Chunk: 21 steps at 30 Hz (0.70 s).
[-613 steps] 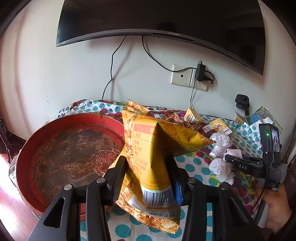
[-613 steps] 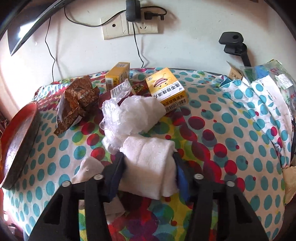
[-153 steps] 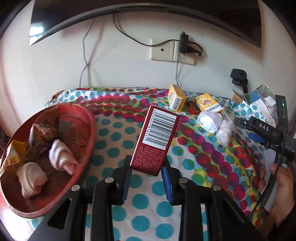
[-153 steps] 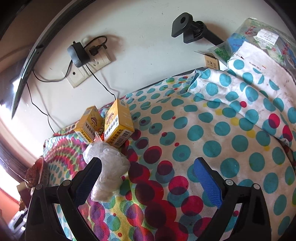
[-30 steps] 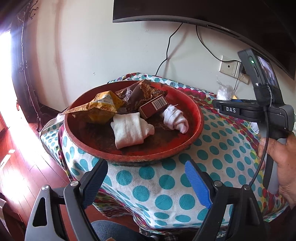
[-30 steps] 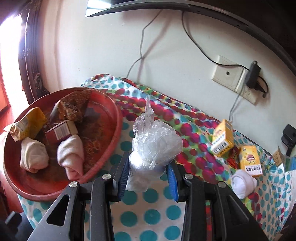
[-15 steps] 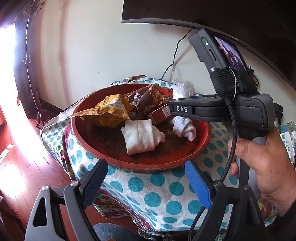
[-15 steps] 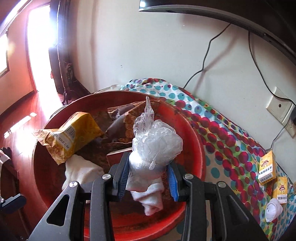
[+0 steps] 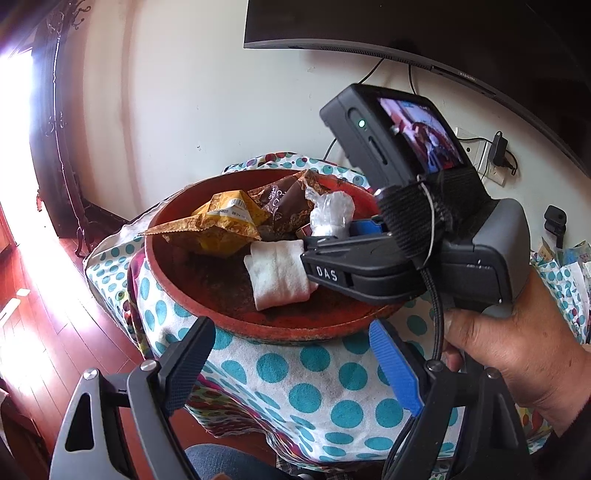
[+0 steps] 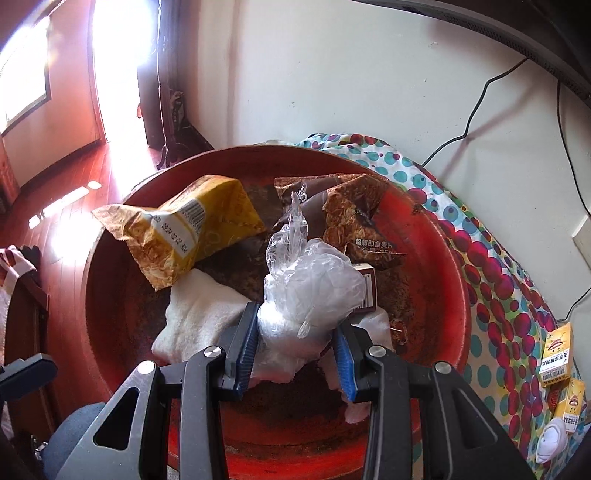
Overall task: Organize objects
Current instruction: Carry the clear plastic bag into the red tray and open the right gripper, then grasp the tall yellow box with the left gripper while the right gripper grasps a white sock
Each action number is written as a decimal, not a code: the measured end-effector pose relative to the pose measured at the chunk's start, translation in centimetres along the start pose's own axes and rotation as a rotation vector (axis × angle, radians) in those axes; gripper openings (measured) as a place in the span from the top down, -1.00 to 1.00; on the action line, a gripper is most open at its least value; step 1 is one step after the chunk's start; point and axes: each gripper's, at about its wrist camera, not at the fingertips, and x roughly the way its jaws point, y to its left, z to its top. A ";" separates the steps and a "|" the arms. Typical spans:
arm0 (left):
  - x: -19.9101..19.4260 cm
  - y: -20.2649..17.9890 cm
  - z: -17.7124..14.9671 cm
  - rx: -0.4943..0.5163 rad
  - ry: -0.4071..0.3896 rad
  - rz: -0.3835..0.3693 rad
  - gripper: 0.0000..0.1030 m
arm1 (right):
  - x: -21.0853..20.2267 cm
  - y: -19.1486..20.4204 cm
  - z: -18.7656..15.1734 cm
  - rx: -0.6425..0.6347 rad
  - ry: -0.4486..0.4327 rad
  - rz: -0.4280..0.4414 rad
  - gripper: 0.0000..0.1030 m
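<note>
Currently the right gripper (image 10: 295, 345) is clamped on a clear plastic bag (image 10: 308, 291), held between its pads above the red bowl (image 10: 448, 295) beside a white cloth (image 10: 199, 314) and yellow packet (image 10: 184, 229). Left gripper (image 9: 295, 362) hangs spread wide, empty, near the bowl's rim.

Polka-dot tablecloth (image 9: 306, 373), wall-mounted television (image 9: 443, 33), wall socket with plugged charger (image 9: 496, 155), red wooden floor (image 9: 40, 314).
</note>
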 end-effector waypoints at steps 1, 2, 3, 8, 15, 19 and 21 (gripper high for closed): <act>0.0 0.0 0.0 0.002 0.000 0.001 -0.70 | 0.0 0.0 -0.1 -0.002 0.000 -0.002 0.30; 0.1 0.0 -0.1 0.002 0.000 -0.001 -0.70 | 0.0 -0.1 -0.2 0.005 -0.004 0.000 0.29; 0.2 0.0 -0.1 0.001 0.004 -0.001 -0.70 | -0.1 -0.3 -0.3 0.014 -0.006 0.004 0.26; 0.1 0.0 -0.1 0.006 -0.001 -0.005 -0.70 | -1.0 -1.2 -0.4 0.044 -0.031 0.001 -0.11; -0.3 -0.7 -0.2 0.022 -0.022 -0.018 -0.70 | -2.9 -3.8 -1.1 0.116 -0.079 -0.066 -0.28; -0.5 -1.0 -0.2 0.020 -0.029 -0.040 -0.70 | -4.1 -7.2 -3.4 0.197 -0.105 -0.151 -0.48; -0.6 -1.3 -0.4 0.030 -0.038 -0.044 -0.70 | -4.6 -10.0 -5.3 0.271 -0.101 -0.191 -0.62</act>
